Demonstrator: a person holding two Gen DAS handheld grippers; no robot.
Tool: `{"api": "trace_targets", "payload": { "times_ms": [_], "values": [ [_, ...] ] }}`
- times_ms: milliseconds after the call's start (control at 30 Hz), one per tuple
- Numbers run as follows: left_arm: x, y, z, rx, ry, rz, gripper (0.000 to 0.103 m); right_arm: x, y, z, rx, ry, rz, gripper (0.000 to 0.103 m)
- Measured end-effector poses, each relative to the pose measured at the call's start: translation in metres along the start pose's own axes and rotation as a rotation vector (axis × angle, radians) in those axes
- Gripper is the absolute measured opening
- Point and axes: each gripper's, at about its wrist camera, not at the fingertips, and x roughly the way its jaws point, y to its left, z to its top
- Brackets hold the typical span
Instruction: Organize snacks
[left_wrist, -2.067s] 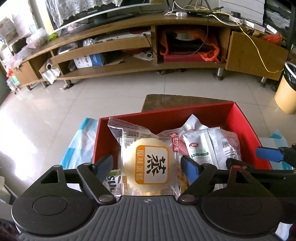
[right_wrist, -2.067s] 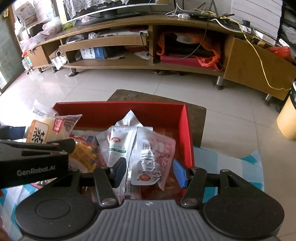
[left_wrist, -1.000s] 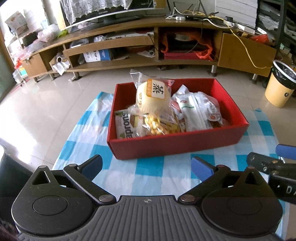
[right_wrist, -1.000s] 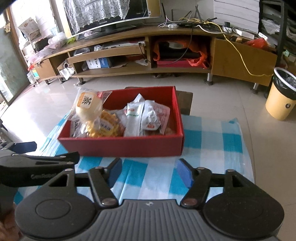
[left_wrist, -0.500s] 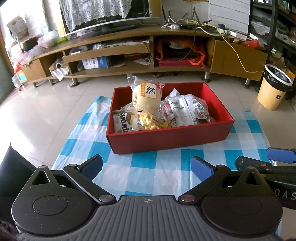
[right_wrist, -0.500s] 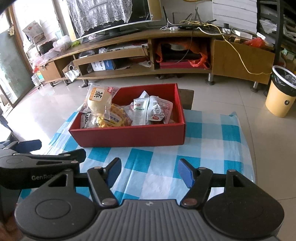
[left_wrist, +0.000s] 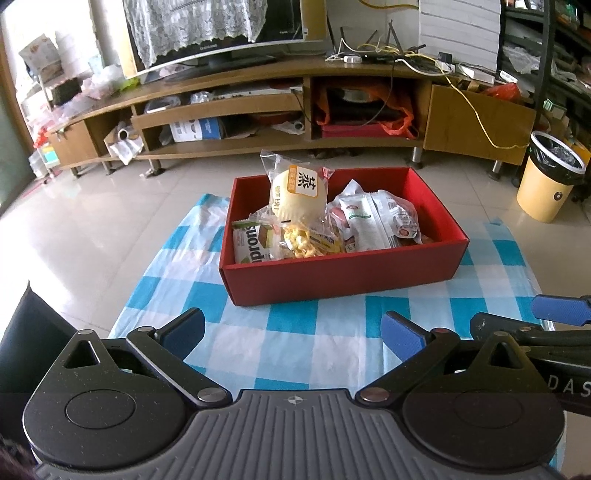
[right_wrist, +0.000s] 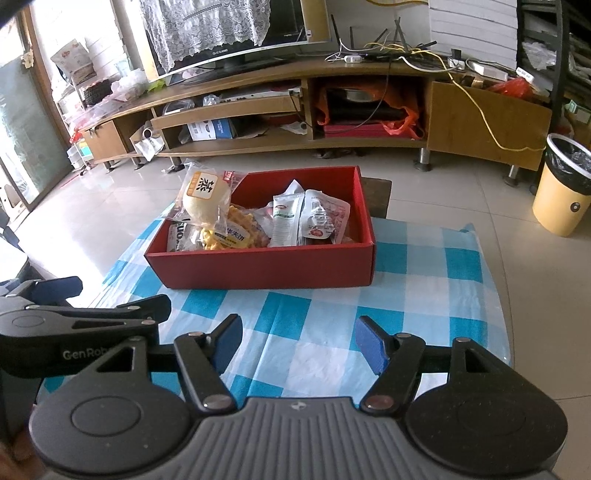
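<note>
Gaping empty, both claws, left (left_wrist: 293, 334) and right (right_wrist: 297, 345), hover before the snack-filled red box (left_wrist: 343, 278).

Red box (left_wrist: 343, 275): near wall hides lower parts of the snack packets (left_wrist: 295, 236); packets overlap, bottom layer not visible. Right gripper (left_wrist: 557, 314) cut by frame edge in left wrist view. Bin (right_wrist: 563, 184) clipped at right edge in right wrist view

A red box (left_wrist: 343, 273) sits on a blue-and-white checked cloth (left_wrist: 295, 332). The bun packet (left_wrist: 299, 195) is pale yellow with an orange label. Each black claw carries blue pads (right_wrist: 369, 345). The bin (right_wrist: 561, 206) is yellow.
</note>
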Motion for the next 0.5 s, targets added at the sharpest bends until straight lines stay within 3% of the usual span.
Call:
{"api": "trace_targets", "payload": {
  "times_ms": [500],
  "values": [
    [-0.0016, -0.0002, -0.0009, 0.006, -0.011, 0.003, 0.103, -0.0004, 0.0005, -0.0001, 0.001, 0.000, 0.001, 0.065]
  ]
}}
